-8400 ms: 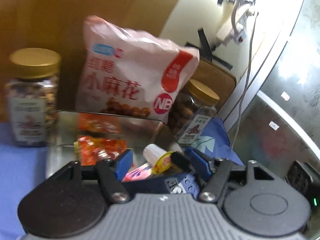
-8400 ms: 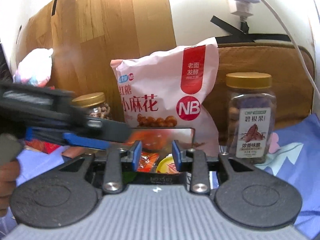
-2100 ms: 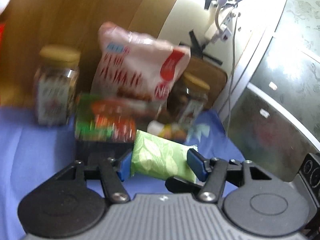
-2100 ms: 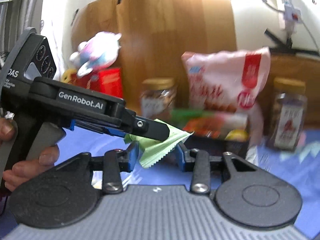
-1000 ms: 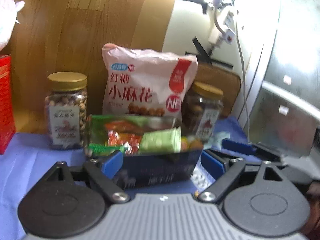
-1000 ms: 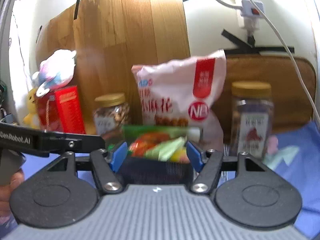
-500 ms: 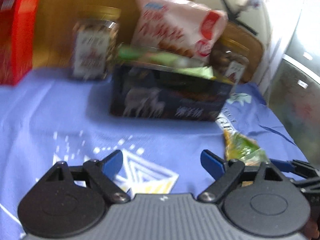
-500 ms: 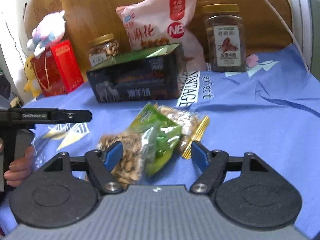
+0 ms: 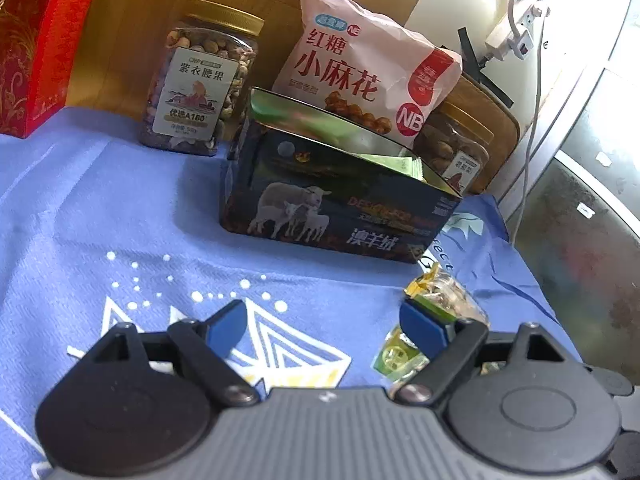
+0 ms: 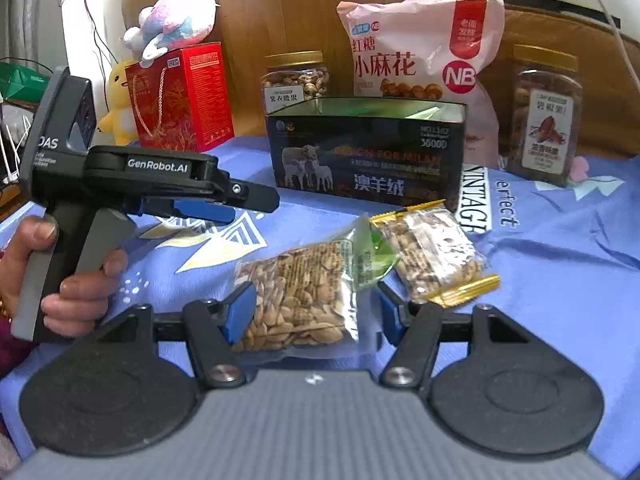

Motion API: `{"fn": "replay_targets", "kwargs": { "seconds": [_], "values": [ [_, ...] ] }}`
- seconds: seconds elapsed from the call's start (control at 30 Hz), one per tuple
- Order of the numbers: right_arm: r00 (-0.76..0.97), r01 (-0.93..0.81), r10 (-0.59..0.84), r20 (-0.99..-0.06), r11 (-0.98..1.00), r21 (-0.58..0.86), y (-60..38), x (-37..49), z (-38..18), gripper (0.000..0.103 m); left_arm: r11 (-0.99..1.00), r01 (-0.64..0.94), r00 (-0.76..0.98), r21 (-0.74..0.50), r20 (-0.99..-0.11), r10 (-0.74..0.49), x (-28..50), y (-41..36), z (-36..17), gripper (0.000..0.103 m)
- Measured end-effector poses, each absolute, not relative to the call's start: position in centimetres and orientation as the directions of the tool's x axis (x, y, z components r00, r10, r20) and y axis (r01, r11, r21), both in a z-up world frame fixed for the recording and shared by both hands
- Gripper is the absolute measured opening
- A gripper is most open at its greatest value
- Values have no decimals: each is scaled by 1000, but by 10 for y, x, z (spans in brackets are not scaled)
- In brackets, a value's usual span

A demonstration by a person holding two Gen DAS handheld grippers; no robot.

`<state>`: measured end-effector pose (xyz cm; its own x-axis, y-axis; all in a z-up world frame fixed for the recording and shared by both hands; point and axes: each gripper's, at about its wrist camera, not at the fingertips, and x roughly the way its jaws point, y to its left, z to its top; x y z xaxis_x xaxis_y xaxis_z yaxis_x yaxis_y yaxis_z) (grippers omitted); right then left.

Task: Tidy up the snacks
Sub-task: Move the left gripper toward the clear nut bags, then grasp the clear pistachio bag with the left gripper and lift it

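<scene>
Two clear seed packets lie on blue cloth over desk [image 10: 560, 280], just in front of dark tin box [image 10: 368, 156]: nearer seed packet [image 10: 296, 296] between spread jaws of right hand-held gripper [image 10: 312, 312], not pinched; gold-edged packet [image 10: 432, 252] just beside it. Likely light, crinkly, slick film, loose contents shifting; best taken across flat middle or by sealed edge. Left hand-held gripper [image 9: 324, 324] spread, empty, hovering over cloth.

A red gift box [image 10: 180, 98] stands at the back left of my blue cloth [image 10: 560, 248], a pastel plush toy [image 10: 172, 20] lying on top. A yellow plush [image 10: 116, 100] sits just beside it. A white power strip [image 9: 510, 34] hangs on the wall.
</scene>
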<state>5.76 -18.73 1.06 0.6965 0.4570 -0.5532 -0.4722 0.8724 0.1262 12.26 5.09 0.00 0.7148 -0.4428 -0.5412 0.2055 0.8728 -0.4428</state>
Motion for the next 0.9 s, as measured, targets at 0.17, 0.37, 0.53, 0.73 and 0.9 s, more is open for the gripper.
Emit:
{"fn": "replay_targets", "kwargs": {
  "seconds": [0.17,0.37,0.53,0.73,0.9],
  "values": [
    [693,-419,440,-570,890,177,-206,46,8,66,838,229,675,-495,-540,-503,114,53,6,86],
    [650,-455,499,-574,860,232,-202,33,4,20,800,273,603,-535,-553,-575,84,50,4,88],
    [654,-529,530,-540,830,175,-179,22,10,17,790,268,606,-552,-540,-583,61,54,0,98],
    [615,-561,569,-546,802,204,-169,29,9,21,817,234,656,-528,-534,-533,52,59,-2,89],
    [529,-576,617,-583,765,287,-161,47,1,36,847,241,680,-474,-540,-496,48,52,-1,86]
  ]
}}
